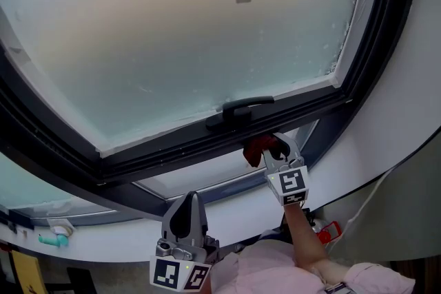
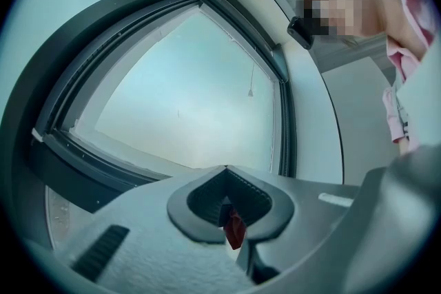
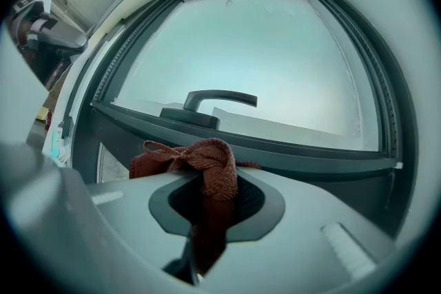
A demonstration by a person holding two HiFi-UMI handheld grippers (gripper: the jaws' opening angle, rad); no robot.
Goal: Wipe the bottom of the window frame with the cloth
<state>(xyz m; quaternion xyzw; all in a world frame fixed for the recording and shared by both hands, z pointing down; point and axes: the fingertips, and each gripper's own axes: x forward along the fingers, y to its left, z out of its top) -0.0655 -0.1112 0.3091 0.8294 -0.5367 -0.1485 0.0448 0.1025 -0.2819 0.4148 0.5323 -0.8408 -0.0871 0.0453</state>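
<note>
Jaws of the right gripper (image 1: pixel 274 149) are clamped on the red-brown cloth (image 1: pixel 258 147). The cloth is bunched at the lower edge of the dark window frame (image 1: pixel 158 151), just below the handle (image 1: pixel 242 107). The left gripper (image 1: pixel 187 203) hangs lower, over the white sill (image 1: pixel 138 231), with its jaws pressed together and apart from the frame.

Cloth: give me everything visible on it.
The cloth is red-brown, with a coarse woven look, bunched into a wad. The right gripper is shut on it: one fold sticks out above the jaws, a tail hangs down between them. It sits just below the handle, at the bottom frame; contact there is unclear.
</note>
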